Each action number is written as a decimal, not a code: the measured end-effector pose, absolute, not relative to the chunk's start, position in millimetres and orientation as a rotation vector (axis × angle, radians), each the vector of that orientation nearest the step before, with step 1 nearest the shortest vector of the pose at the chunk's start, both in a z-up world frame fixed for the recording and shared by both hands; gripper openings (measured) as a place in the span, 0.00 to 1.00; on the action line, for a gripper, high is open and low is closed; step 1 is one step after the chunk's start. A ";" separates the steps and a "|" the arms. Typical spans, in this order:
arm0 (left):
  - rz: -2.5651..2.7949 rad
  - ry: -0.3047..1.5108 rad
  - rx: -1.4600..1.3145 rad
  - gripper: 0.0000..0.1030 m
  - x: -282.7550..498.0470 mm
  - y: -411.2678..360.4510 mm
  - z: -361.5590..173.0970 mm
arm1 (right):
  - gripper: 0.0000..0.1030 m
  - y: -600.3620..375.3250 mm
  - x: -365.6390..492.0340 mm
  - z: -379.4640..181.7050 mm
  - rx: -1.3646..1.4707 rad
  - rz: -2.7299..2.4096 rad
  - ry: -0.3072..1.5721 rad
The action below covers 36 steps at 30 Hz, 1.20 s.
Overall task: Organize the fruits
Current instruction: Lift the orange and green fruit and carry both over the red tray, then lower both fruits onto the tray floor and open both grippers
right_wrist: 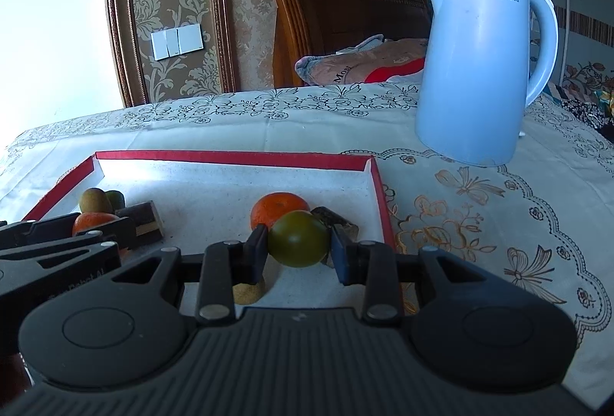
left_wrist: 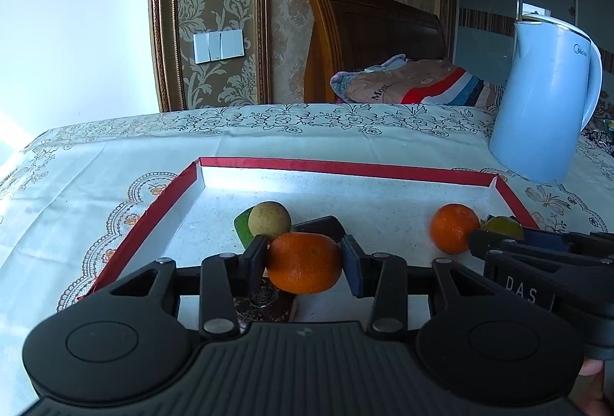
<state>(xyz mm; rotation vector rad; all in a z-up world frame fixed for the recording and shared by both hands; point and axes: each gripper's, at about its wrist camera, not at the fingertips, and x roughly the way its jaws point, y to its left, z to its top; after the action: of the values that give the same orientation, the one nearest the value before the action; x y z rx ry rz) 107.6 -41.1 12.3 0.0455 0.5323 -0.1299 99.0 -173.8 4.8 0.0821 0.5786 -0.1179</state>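
- The left gripper (left_wrist: 304, 262) has its two dark pads pressed against the sides of an oval orange mandarin (left_wrist: 304, 262), holding it low over the shallow red-rimmed white tray (left_wrist: 345, 168).
- Just behind that mandarin, at about 11 o'clock from it, sits a round tan-yellow fruit (left_wrist: 269, 219), touching a green piece (left_wrist: 241, 228) on its left; a dark block (left_wrist: 320, 226) lies at about 1 o'clock.
- A brown, speckled, disc-like item (left_wrist: 264, 304) lies on the tray floor under the left gripper (what it is I cannot tell).
- The right gripper (right_wrist: 298, 245) is closed on a round olive-green fruit (right_wrist: 298, 238), pads against both its sides, near the tray's right wall.
- Directly behind the green fruit, at 11 o'clock, is a second round orange mandarin (right_wrist: 278, 210), touching or nearly so; a dark lump (right_wrist: 337, 220) lies at 2 o'clock.
- A small tan piece (right_wrist: 249, 291) rests on the tray below the right gripper's left finger.
- A pale blue electric kettle (right_wrist: 476, 66) stands upright on the floral lace tablecloth (right_wrist: 479, 224), outside the tray at 1 o'clock from the right gripper.
- Beyond the table are a wooden headboard (right_wrist: 345, 13) and a folded striped blanket (left_wrist: 414, 82).
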 end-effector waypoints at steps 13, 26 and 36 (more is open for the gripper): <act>-0.128 0.535 0.027 0.40 109.1 -37.9 12.2 | 0.32 -168.8 101.0 1.2 0.062 -0.114 0.575; -0.132 0.523 0.033 0.40 106.5 -38.0 11.2 | 0.35 -166.8 98.3 0.5 0.061 -0.104 0.574; -0.148 0.519 0.017 0.41 101.3 -33.2 12.0 | 0.47 -163.9 91.7 0.9 0.060 -0.098 0.562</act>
<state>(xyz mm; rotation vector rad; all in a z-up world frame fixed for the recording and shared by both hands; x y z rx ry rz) 101.3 -33.2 12.0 0.0175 0.5193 -0.1485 91.7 -163.9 0.9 0.0604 0.5618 -0.0981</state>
